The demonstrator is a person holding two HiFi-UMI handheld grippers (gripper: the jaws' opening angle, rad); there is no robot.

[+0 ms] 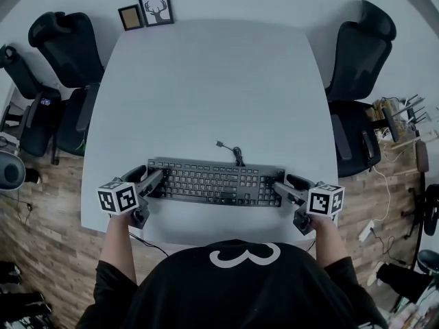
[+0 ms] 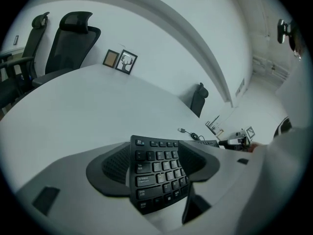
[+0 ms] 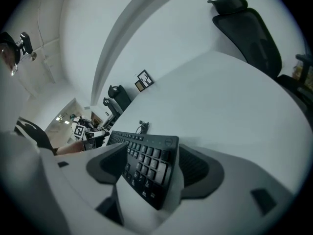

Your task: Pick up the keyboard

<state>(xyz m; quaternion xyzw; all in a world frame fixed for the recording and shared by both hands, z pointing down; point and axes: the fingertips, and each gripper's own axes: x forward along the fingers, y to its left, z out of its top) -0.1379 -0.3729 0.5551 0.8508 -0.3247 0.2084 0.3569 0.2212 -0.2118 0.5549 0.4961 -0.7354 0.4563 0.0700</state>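
Two black office chairs [image 1: 60, 60] stand at the far left on the wood floor [image 1: 41, 225], and two small picture frames [image 1: 147, 11] lean against the wall behind the white tabletop [image 1: 206, 81]. Near the tabletop's front edge, the left claw [image 1: 152, 189], with its marker cube [image 1: 118, 197] facing up, straddles the left end of the keyboard [image 1: 216, 182]. Its jaws are spread wide, one on each long side of that end, and they do not clamp it. The black keyboard lies flat on the tabletop, straight in front of the person, its long side running left to right. Its cable [image 1: 233, 153] curls away from the back edge toward the middle of the tabletop. At the keyboard's right end the right claw [image 1: 285, 192] does the same: its jaws are wide apart around the end, with bare tabletop showing between the keys and one pad. Another black chair [image 1: 360, 53] stands at the right.
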